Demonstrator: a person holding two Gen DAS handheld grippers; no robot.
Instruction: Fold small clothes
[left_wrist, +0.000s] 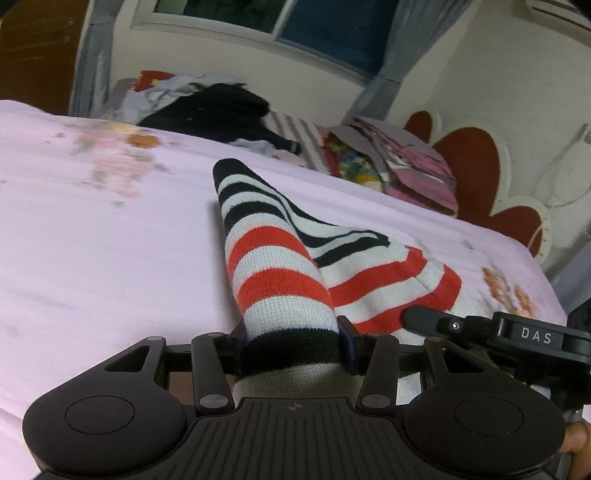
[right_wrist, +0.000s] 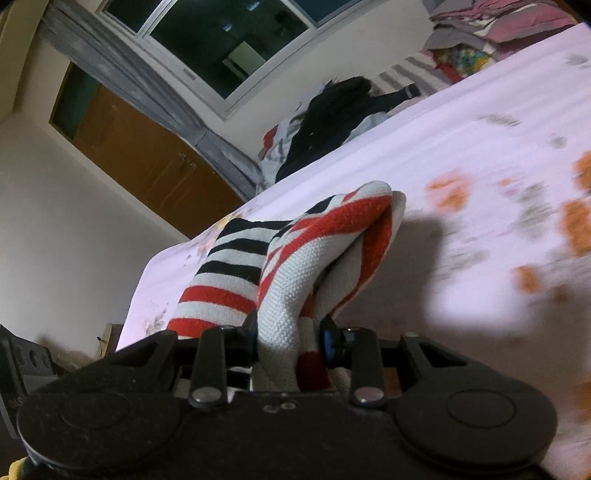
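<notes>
We are looking at a home bedroom: bed (left_wrist: 110, 258) wearing a pink floral sheet, curtained window (right_wrist: 229, 48), wooden wardrobe (right_wrist: 147, 155), clothes pile (left_wrist: 207, 110).

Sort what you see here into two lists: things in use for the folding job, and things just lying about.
In use:
striped garment
left gripper
right gripper
pink bedsheet

Lying about:
black clothing
pile of folded fabrics
window
wooden door

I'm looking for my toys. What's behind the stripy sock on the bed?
Behind the sock the pink sheet runs back to a clothes pile under the window. No toys show; the pile hides whatever is beneath it.
</notes>
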